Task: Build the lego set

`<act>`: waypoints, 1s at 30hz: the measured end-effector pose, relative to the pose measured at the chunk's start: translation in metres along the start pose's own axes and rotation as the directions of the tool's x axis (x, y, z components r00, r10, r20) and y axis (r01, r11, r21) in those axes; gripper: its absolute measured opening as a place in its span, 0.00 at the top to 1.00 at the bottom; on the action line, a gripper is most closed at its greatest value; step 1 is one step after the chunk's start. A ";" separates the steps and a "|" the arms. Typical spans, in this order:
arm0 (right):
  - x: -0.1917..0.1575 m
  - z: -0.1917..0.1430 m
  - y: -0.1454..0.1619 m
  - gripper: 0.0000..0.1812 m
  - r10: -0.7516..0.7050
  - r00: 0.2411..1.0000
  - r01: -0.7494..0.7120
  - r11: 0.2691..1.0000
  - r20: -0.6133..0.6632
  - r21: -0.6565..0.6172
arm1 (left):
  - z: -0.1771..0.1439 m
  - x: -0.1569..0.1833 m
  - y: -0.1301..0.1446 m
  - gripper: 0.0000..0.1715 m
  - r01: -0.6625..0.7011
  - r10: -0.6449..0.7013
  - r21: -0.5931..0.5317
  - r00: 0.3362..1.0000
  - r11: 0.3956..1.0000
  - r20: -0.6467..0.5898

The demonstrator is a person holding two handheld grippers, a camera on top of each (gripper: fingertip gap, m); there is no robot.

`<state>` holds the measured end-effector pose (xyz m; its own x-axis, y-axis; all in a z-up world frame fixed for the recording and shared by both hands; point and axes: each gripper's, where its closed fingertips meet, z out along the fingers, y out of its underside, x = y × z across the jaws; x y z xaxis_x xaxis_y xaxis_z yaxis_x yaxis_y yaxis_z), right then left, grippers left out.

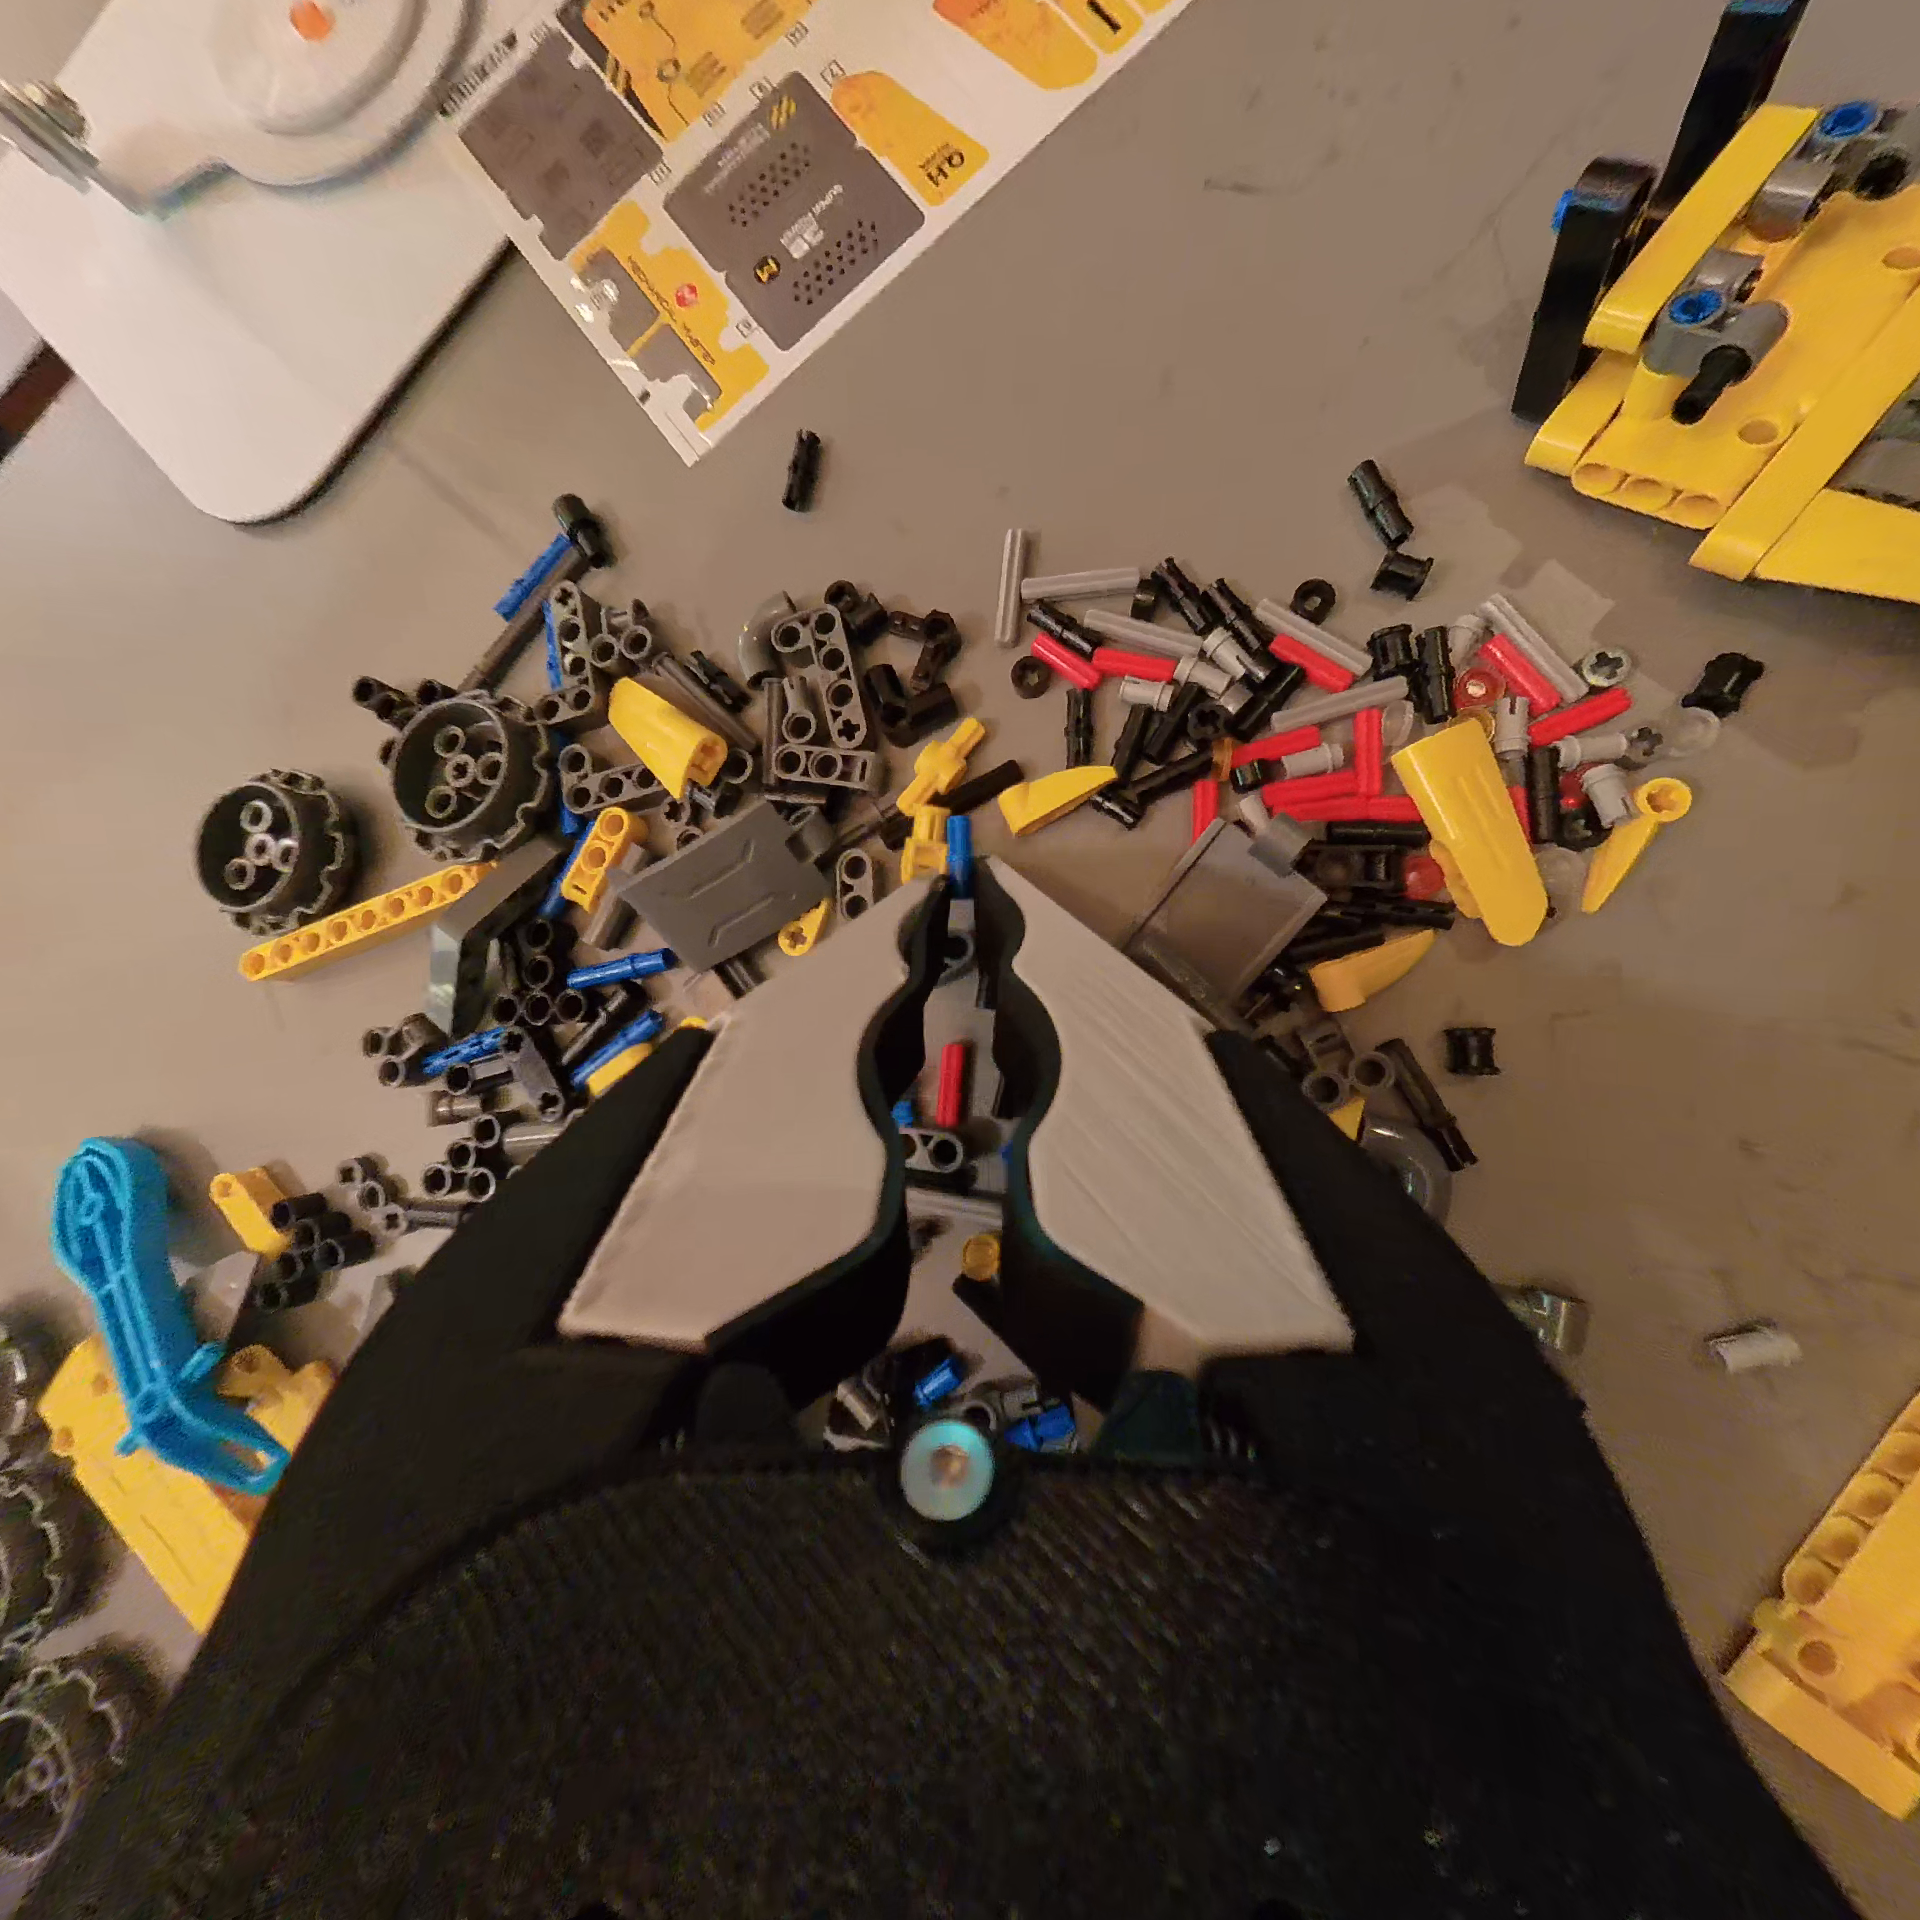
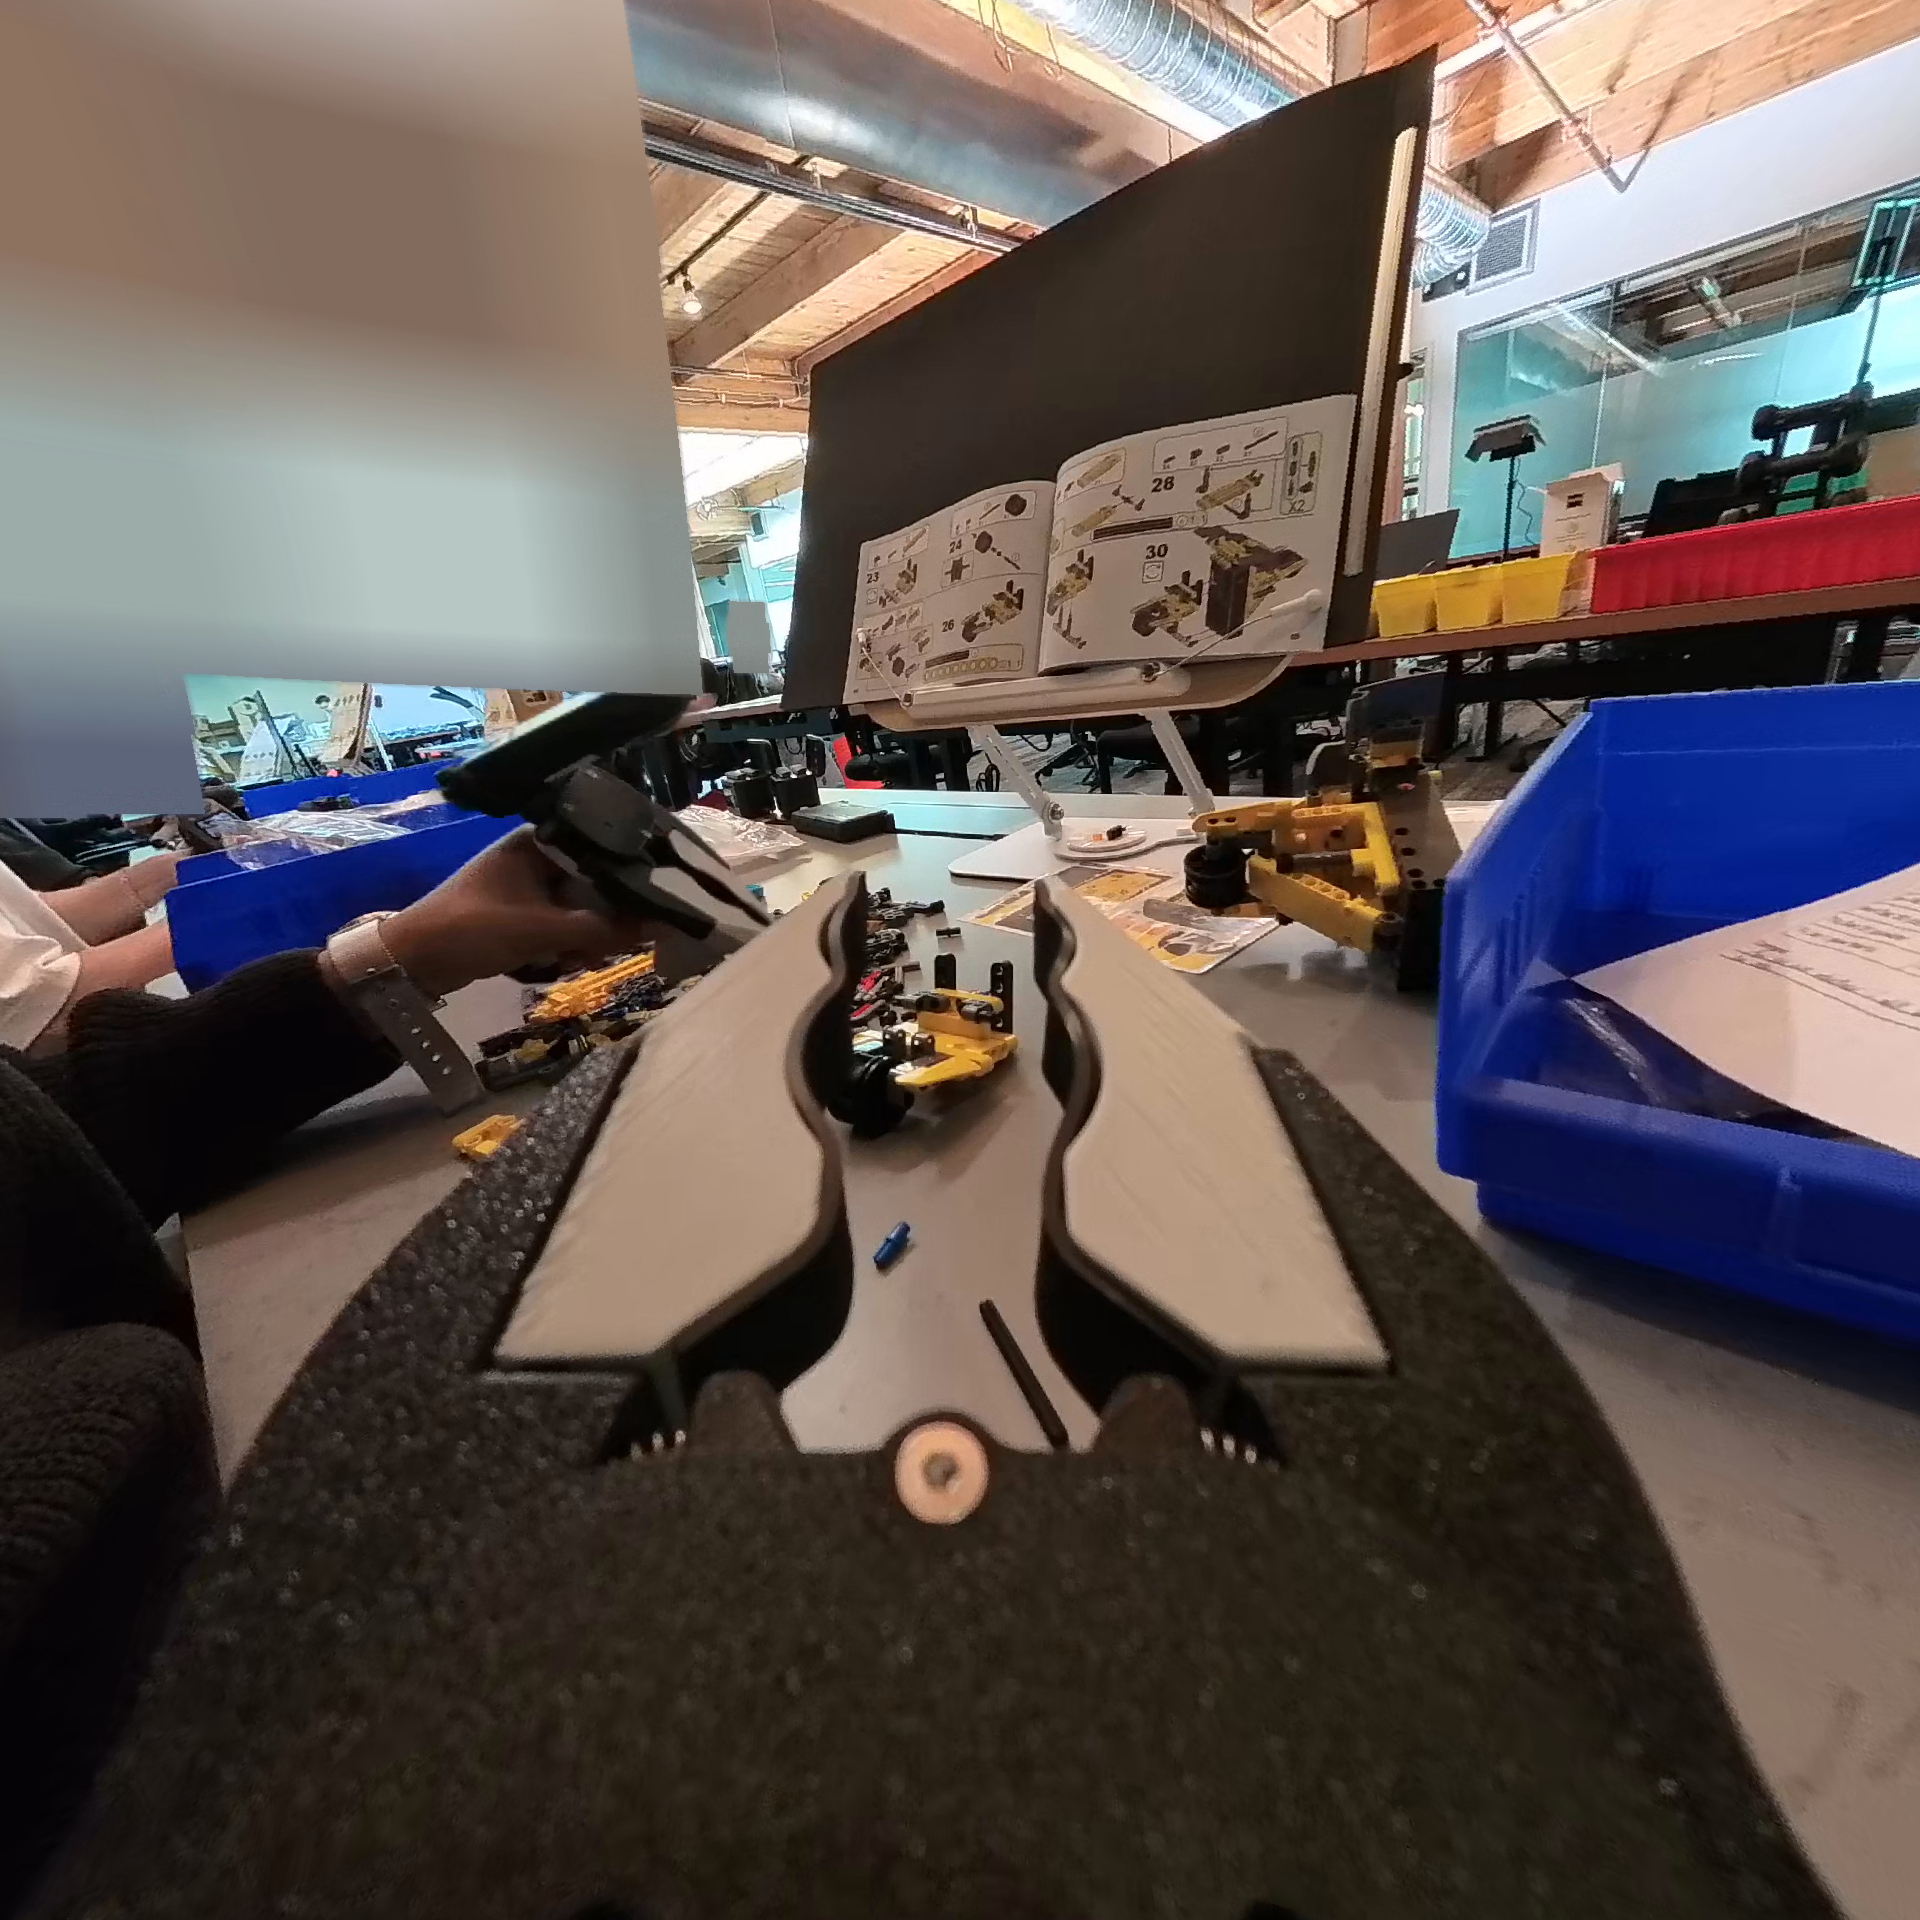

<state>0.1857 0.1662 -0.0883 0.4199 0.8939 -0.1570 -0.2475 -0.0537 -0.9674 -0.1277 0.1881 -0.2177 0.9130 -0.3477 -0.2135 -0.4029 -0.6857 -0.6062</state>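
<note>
In the left wrist view my left gripper (image 1: pixel 958 883) points down over a pile of small building-toy pieces (image 1: pixel 1299 748) on the grey table (image 1: pixel 1143 364). Its tips are closed on a small blue pin (image 1: pixel 958 844) that sticks out past them, above yellow connectors and a dark grey panel (image 1: pixel 727 883). In the right wrist view my right gripper (image 2: pixel 948 904) is open and empty, low over the table. A small yellow and black assembly (image 2: pixel 951 1044) lies between its fingers, farther ahead. A loose blue pin (image 2: pixel 891 1244) and a black axle (image 2: pixel 1023 1371) lie nearer. A hand holds the left gripper (image 2: pixel 665 873) at the left.
A part-built yellow model (image 2: pixel 1340 873) stands ahead right, also in the left wrist view (image 1: pixel 1766 343). A blue bin (image 2: pixel 1662 1091) with paper is close on the right; another blue bin (image 2: pixel 312 904) is left. An open instruction booklet (image 2: pixel 1101 561) rests on a white stand. A sticker sheet (image 1: pixel 748 208) and a turquoise tool (image 1: pixel 145 1320) lie nearby. Across from one pair of fingers to the other is roughly 35 cm. My right gripper's tips are some 15 cm from the black axle (image 2: pixel 1023 1371).
</note>
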 end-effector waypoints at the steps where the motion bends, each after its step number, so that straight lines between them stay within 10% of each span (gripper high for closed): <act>1: 0.000 0.000 0.000 0.83 0.001 1.000 -0.001 1.000 0.000 0.000 | -0.003 0.000 -0.003 0.99 -0.005 0.005 0.016 1.000 1.000 0.007; 6: 0.000 0.000 0.000 0.83 0.001 1.000 -0.001 1.000 -0.002 0.000 | -0.024 0.026 -0.025 0.99 -0.027 0.034 0.100 0.997 0.995 -0.071; 16: 0.000 0.000 0.000 0.83 -0.002 1.000 0.002 1.000 0.001 -0.004 | -0.058 0.236 -0.032 0.99 -0.272 0.345 0.213 0.747 0.939 -0.568; 30: -0.001 0.001 -0.002 0.83 0.001 1.000 -0.001 1.000 0.008 0.013 | -0.046 0.234 -0.034 0.95 -0.204 0.262 0.165 0.780 0.965 -0.568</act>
<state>0.1851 0.1653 -0.0858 0.4130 0.8972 -0.1562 -0.2590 -0.0488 -0.9647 0.0970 0.1007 -0.2113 0.5701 -0.8143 0.1092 -0.5645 -0.4848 -0.6681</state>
